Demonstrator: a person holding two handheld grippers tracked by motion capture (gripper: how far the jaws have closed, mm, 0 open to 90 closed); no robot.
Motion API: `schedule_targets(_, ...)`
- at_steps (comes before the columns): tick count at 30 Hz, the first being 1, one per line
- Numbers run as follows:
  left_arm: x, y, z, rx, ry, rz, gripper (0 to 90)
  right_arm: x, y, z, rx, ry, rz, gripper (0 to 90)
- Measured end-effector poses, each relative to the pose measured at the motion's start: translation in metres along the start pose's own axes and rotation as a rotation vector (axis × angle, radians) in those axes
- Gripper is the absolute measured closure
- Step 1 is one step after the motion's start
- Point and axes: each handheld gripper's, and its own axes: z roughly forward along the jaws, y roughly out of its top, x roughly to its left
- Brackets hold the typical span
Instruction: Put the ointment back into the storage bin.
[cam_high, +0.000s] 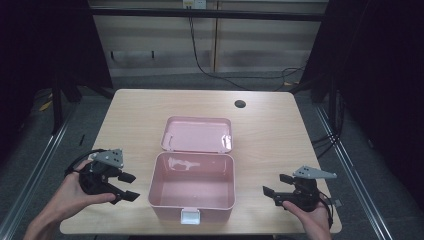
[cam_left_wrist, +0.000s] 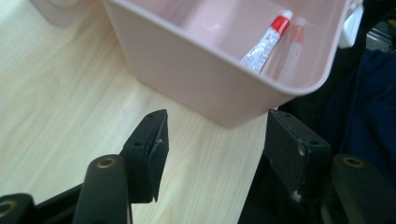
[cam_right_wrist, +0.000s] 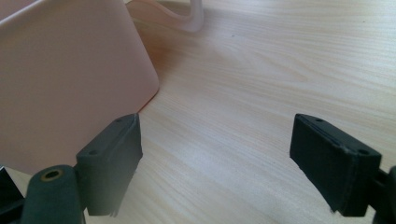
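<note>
Looking down from the high view, a pink plastic box (cam_high: 192, 187) stands open in the near middle of the wooden table (cam_high: 270, 135), with its lid (cam_high: 197, 134) lying back flat on the far side and a white latch (cam_high: 190, 216) at its near wall. The left gripper (cam_high: 131, 186) is held in the person's left hand (cam_high: 75, 192), just left of the box, and its jaws are spread wide and point to the box. The right gripper (cam_high: 276, 184) is in the right hand (cam_high: 307, 212), near the right side of the box but apart from it, and its jaws are also spread wide with nothing between them. A dark round hole (cam_high: 240, 104) is in the far part of the table.

In the left gripper view, the left gripper (cam_left_wrist: 215, 135) has its two black jaws far apart, close to a rounded corner of the box (cam_left_wrist: 196, 70), not touching it. Inside the box lies a white tube with a red cap (cam_left_wrist: 266, 42), leaning against the inner wall.

In the right gripper view, the right gripper (cam_right_wrist: 217, 154) is wide open above bare table (cam_right_wrist: 261, 74). The pink wall of the box (cam_right_wrist: 70, 79) is at the left, just beside the left jaw; I cannot tell if they touch.
</note>
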Motion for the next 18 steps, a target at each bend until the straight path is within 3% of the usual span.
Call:
schedule_targets(10, 0.007, -0.028, 0.02, -0.014, -0.017, -0.039, 40.2, -0.001, 0.0, 0.001, 0.004, -0.001, 0.004, 16.4)
schedule_targets(12, 0.011, -0.032, 0.026, 0.001, -0.014, -0.043, 40.0, 0.0, 0.0, 0.002, 0.014, -0.002, 0.002, 16.5)
schedule_targets(18, 0.015, -0.041, 0.038, -0.013, -0.006, -0.069, 36.7, 0.0, -0.001, 0.007, 0.058, -0.014, -0.009, 16.5)
